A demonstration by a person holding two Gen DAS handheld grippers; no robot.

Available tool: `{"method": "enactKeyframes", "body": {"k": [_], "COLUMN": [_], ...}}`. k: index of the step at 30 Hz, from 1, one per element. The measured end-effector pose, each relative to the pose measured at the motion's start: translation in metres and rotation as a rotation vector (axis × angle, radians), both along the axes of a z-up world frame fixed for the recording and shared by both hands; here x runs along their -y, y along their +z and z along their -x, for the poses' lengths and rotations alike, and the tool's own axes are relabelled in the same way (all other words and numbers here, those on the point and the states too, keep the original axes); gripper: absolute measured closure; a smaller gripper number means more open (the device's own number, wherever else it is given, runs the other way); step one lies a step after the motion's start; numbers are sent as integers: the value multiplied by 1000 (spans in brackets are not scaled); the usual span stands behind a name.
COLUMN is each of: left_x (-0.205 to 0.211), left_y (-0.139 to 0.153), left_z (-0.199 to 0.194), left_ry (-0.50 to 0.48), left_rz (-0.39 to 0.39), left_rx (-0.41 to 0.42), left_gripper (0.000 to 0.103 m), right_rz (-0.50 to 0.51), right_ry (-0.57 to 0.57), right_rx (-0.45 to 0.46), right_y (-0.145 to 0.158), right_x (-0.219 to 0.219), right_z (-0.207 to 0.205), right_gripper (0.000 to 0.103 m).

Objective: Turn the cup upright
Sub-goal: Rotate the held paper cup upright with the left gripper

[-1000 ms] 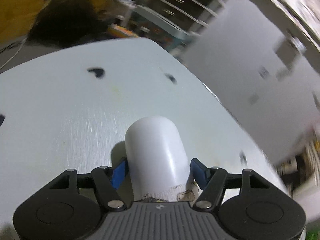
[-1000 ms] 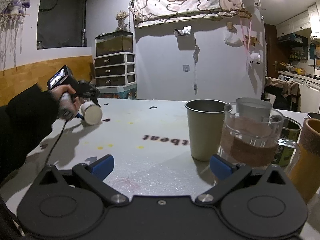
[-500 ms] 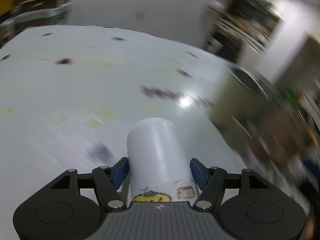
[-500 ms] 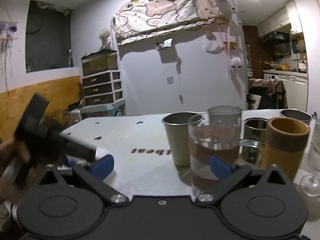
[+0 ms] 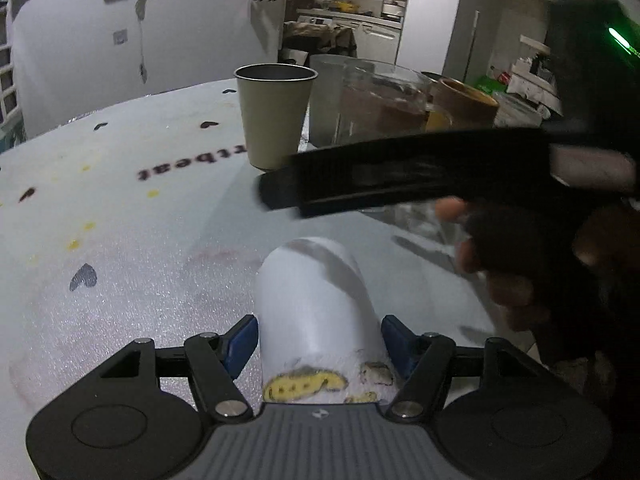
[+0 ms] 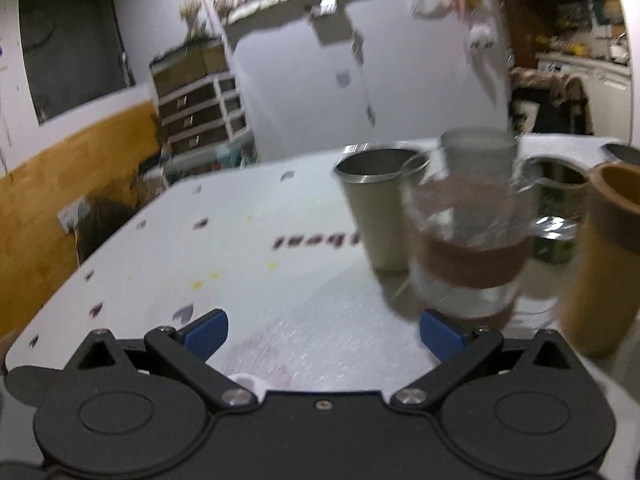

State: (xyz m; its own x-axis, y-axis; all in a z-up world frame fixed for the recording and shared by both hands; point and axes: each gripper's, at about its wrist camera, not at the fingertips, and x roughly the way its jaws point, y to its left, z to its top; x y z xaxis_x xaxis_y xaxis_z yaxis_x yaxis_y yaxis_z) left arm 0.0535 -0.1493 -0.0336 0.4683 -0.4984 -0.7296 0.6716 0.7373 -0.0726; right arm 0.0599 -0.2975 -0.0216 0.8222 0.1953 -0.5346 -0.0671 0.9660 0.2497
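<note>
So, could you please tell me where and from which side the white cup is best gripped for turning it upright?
Grip the white cup across its cylindrical wall near the printed end, as the left gripper does now: one of the fingers on each side, coming in along the cup's axis. The round, smooth wall gives two opposed contact lines, and the far end stays free.

A white counter (image 6: 248,264) printed with small dark hearts and dark lettering carries a cluster of vessels at its far right: a beige metal tumbler (image 6: 376,212), just right of it a clear glass mug with a brown band (image 6: 468,248), and a tan cylinder cup (image 6: 600,256). A drawer unit (image 6: 200,108) stands against the far wall.
</note>
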Motion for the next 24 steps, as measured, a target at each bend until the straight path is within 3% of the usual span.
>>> {"method": "enactKeyframes", "body": {"k": [9,24], "left_x": [-17,-73], "left_y": [-12,-15], "left_z": [13,-2], "left_ry": [-2,223], "left_rz": [-40,39], "left_rx": [42,40], "left_gripper": [27,27], "right_rz": [50,63], "right_ry": [44,-44], "right_rx": [-101,-129], "right_y": [-15,-24], "right_x": [-22,12], "right_z": [-18,16], "right_gripper": [0,0]}}
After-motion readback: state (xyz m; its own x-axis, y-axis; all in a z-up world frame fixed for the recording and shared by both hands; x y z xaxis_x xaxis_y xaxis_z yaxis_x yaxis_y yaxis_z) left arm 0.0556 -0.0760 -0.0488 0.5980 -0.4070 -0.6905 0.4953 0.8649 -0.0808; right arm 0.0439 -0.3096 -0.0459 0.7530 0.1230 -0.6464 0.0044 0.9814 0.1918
